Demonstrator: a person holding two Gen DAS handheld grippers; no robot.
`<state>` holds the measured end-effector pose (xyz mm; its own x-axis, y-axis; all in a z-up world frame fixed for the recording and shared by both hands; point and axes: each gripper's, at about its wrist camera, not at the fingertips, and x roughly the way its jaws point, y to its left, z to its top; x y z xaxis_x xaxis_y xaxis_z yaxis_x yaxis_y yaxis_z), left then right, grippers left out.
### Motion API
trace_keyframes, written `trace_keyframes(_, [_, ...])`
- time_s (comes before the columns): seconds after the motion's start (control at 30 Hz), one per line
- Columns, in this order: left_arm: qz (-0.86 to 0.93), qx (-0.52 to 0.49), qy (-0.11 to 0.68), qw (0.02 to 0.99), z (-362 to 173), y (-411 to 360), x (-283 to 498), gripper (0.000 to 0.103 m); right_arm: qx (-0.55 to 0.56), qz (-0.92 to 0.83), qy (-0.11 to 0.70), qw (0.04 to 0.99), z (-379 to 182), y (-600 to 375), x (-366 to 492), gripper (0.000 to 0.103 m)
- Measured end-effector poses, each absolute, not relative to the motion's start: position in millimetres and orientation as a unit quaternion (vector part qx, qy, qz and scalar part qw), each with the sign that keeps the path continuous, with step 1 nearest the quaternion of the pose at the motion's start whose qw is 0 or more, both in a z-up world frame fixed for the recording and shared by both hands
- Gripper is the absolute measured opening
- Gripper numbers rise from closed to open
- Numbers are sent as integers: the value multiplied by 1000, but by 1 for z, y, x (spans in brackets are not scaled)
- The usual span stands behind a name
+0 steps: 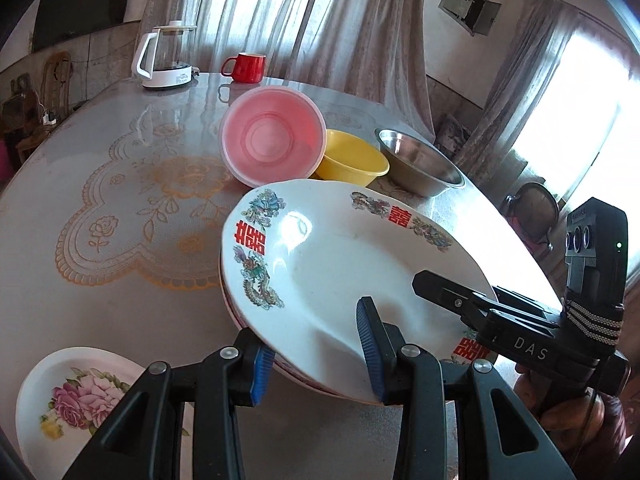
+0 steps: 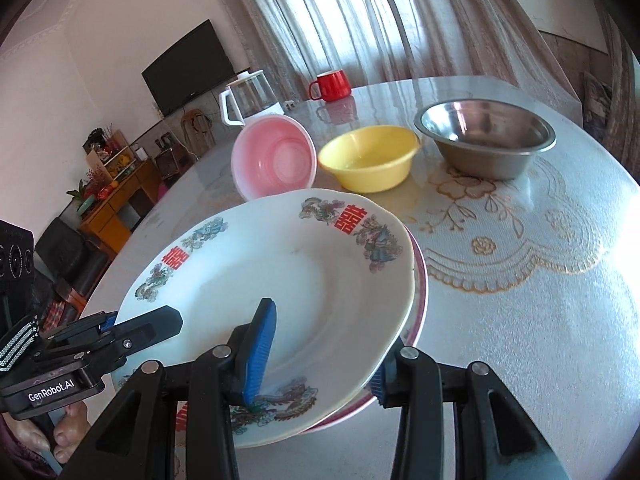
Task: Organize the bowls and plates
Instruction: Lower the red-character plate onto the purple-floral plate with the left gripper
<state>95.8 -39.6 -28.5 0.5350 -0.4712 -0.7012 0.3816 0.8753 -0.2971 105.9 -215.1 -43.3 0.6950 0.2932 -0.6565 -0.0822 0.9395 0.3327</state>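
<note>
Both grippers clamp a two-plate stack above the table.

Left gripper (image 1: 316, 354) and right gripper (image 2: 316, 354) each pinch the near rim of the dragon plate (image 1: 340, 248) and the pink-rimmed plate (image 2: 420, 300) under it, one pad above, one below. Left of the stack lies the flowered plate (image 1: 76, 396); beyond it sit the tipped pink bowl (image 1: 272, 136), yellow bowl (image 1: 352, 160) and steel bowl (image 1: 420, 160). With both grips on one edge, the lower plate may slide out, or the far rim may knock the pink bowl.
</note>
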Motion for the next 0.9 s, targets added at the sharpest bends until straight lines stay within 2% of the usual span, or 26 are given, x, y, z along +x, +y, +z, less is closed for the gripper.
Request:
trace_keyframes(0.77, [-244,-52,434,866,-40,-36,102,39,103,73,393,911,-41,-228,97,38])
trace_keyframes(0.9, [-244,-45,429,869,-39,-38,96,39,87,54,395,913,-38,-235,90,41])
